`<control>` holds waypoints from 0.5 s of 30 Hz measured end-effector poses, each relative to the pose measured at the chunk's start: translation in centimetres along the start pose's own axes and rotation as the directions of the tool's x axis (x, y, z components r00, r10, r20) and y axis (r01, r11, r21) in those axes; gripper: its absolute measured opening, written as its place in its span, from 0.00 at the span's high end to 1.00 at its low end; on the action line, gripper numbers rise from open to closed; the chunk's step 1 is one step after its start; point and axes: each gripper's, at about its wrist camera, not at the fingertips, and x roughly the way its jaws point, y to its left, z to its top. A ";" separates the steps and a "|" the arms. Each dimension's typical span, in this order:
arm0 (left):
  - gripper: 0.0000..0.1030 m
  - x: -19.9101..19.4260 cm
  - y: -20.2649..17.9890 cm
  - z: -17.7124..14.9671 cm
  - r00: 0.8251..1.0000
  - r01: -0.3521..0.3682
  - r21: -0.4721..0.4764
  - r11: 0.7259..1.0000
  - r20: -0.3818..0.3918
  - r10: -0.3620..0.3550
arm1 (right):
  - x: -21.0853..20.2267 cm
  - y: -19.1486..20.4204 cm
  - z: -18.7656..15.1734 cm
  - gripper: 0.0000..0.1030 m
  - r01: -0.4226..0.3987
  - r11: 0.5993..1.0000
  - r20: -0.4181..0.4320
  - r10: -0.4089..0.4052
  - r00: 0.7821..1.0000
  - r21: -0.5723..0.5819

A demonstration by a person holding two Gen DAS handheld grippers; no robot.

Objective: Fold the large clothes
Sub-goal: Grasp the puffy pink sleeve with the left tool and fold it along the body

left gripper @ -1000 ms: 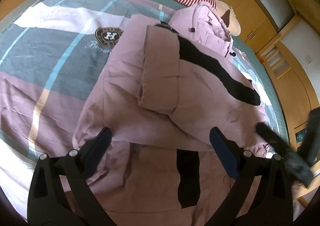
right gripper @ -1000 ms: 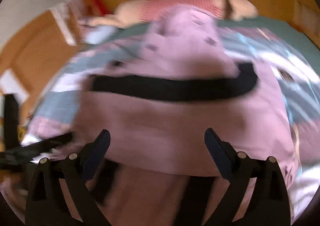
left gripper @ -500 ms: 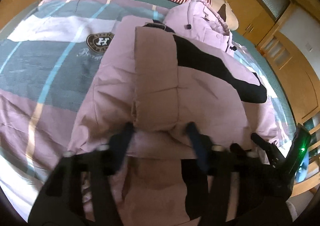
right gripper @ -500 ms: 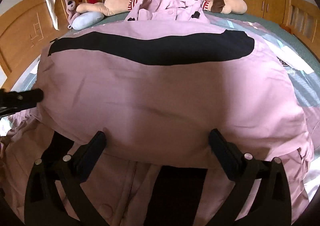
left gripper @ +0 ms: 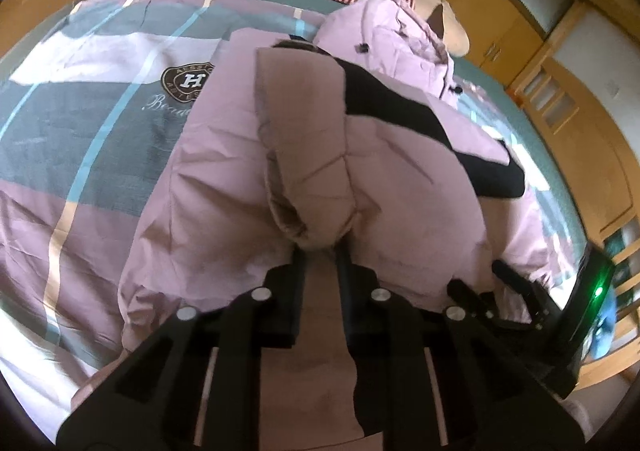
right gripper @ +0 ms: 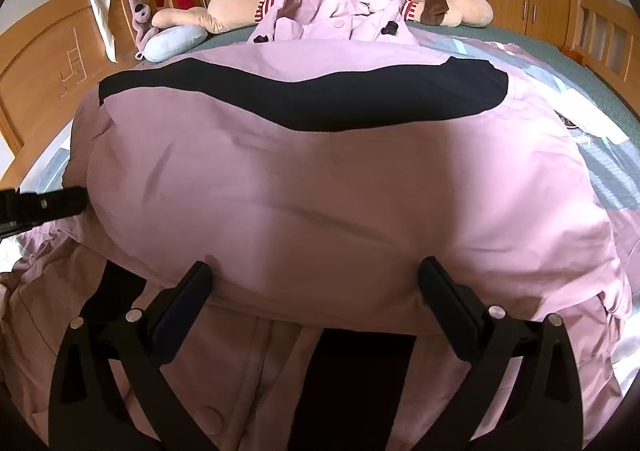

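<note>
the puffy pink padded jacket with a black band point(left gripper: 248, 179) lies on the plaid bed cover point(left gripper: 80, 139), sleeve folded in. left hand-held gripper point(left gripper: 320, 251) is closing on the cuff; right hand-held gripper point(right gripper: 316, 283) spread wide at the hem. the body fold is left.

Only readable thing is on the bedspread point(left gripper: 100, 123): a dark round crest point(left gripper: 187, 82) with a big "H", plus cursive script below starting "Be", rest hidden under the jacket point(left gripper: 360, 187).
</note>
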 end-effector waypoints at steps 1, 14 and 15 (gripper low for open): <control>0.85 0.1 -0.2 -0.1 1.000 -0.008 0.012 1.000 -0.001 0.008 | 0.0 0.0 0.0 0.01 -0.001 1.000 0.000 0.001 1.000 0.000; 1.00 1.1 -1.3 -0.8 0.999 0.003 0.064 0.998 -0.032 -0.001 | 0.0 -0.1 0.0 0.01 -0.008 1.000 0.004 0.008 1.000 0.002; 0.99 1.2 -1.1 -0.8 0.999 0.005 0.054 0.999 -0.038 -0.003 | 0.0 -0.1 0.0 0.01 -0.007 1.000 0.004 0.007 1.000 0.001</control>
